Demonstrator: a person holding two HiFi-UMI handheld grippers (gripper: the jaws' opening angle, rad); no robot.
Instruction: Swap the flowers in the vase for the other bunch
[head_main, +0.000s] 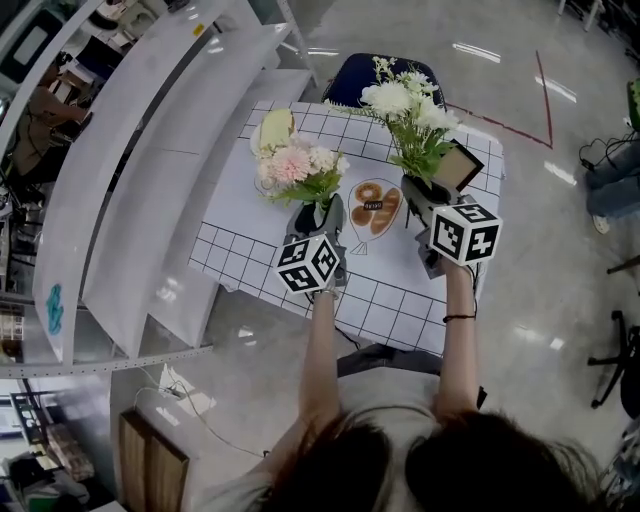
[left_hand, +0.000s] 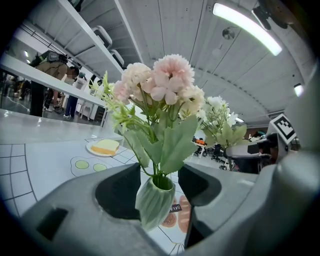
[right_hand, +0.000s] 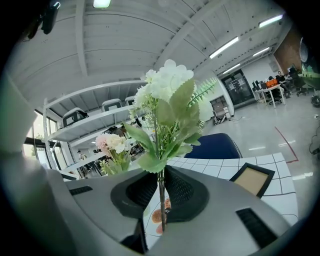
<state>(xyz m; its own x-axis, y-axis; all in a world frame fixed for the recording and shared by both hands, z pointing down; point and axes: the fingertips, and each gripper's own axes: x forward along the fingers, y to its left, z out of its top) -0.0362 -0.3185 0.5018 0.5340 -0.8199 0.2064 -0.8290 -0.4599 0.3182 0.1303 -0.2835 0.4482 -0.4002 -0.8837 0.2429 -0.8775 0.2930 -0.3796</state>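
Over the bench (head_main: 400, 292), the left claw (left_hand: 159, 186) grips the green vase (left_hand: 154, 202) (pink flowers (left_hand: 161, 85) in it); at its three o'clock, the right claw (right_hand: 161, 192) pinches the stems of the white bunch (right_hand: 167, 95).

White grid-cloth table (head_main: 400, 300), plate (head_main: 257, 143) w/ yellow slice (head_main: 275, 128) at far-left corner, pic frame (head_main: 457, 166) nr right edge

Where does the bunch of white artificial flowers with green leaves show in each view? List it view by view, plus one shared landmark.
Head view: bunch of white flowers at the table's upper right.
Left gripper view: right of centre, in the background.
Right gripper view: dead centre, stems pinched in the right gripper.
Shared landmark: bunch of pale pink flowers.
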